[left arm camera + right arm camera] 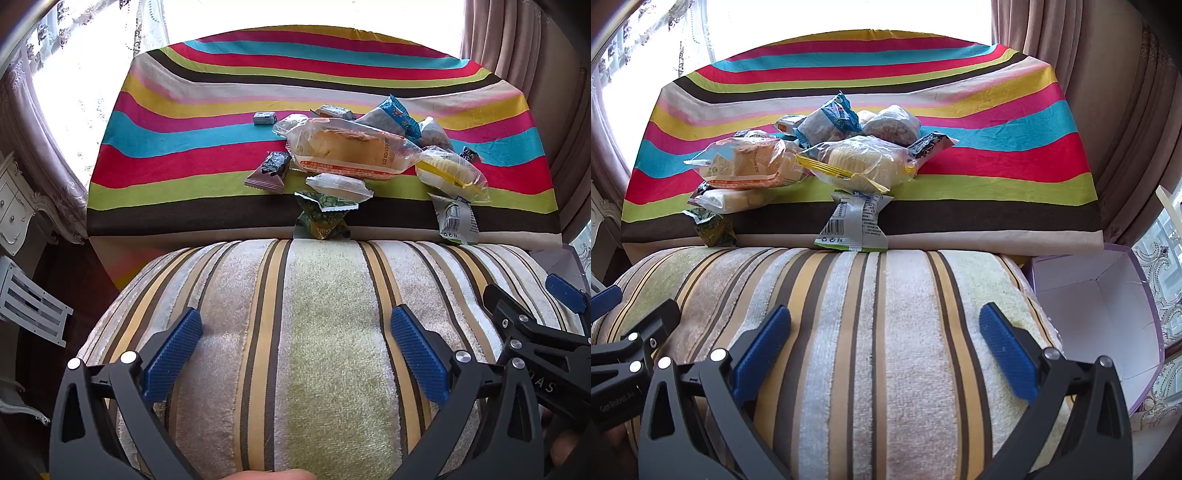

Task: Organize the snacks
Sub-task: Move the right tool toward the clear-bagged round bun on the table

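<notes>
On the striped bench (221, 92), one heap holds about a dozen snack packets: two clear bags of bread, (347, 151) and (448, 171), among them. One small packet (264, 118) lies apart, left of the heap. One open box (1108, 314) stands right of the bench.

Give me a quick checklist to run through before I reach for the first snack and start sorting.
1. Left gripper fingers spread and holding nothing: ok.
2. Right gripper fingers spread and holding nothing: ok.
3. Snack pile in view on the striped tablecloth: ok.
4. White-lined box open and unobstructed at the right: ok.
5. Barcode packet hanging over the near table edge, may slip: not ok.
6. Green packet also overhanging the edge: not ok.
</notes>
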`<state>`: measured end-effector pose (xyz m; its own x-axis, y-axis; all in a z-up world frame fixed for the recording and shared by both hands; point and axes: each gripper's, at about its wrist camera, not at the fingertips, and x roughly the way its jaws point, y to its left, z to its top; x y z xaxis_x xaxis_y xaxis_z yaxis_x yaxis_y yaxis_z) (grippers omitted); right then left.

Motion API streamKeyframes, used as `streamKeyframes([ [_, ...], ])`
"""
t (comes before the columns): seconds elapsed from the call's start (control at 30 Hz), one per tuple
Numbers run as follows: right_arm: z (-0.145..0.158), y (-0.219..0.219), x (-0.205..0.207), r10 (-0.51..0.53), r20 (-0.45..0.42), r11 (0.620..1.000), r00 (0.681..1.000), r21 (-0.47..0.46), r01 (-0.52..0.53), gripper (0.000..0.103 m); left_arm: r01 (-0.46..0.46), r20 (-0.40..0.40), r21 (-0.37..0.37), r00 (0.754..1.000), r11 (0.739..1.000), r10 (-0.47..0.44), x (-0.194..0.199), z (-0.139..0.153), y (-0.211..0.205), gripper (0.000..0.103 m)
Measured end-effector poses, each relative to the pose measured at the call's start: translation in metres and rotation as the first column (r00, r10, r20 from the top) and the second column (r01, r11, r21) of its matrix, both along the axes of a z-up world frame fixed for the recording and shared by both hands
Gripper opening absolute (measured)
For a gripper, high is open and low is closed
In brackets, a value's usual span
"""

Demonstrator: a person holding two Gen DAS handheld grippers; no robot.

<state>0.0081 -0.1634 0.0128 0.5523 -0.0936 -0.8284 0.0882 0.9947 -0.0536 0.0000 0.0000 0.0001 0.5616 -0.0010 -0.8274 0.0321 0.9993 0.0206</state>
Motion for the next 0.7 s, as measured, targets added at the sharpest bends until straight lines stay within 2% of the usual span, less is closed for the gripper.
streamKeyframes([
  [0.5, -0.0007, -0.0002, 0.0011, 0.000, -0.004, 1.000, 1.000, 0.001, 0.000, 0.102, 0.000, -0.002, 0.000, 1.000, 1.000, 0.000, 0.0000, -0.0001, 0.0000, 0.099],
  [0.7, 0.0001, -0.0088, 0.0069, 0.016, -0.052, 0.999, 0.999, 0.036, -0.014, 0.102, 0.000, -0.025, 0.006, 1.000, 1.000, 0.000, 0.0021, 0.0006, -0.0013, 0.099],
])
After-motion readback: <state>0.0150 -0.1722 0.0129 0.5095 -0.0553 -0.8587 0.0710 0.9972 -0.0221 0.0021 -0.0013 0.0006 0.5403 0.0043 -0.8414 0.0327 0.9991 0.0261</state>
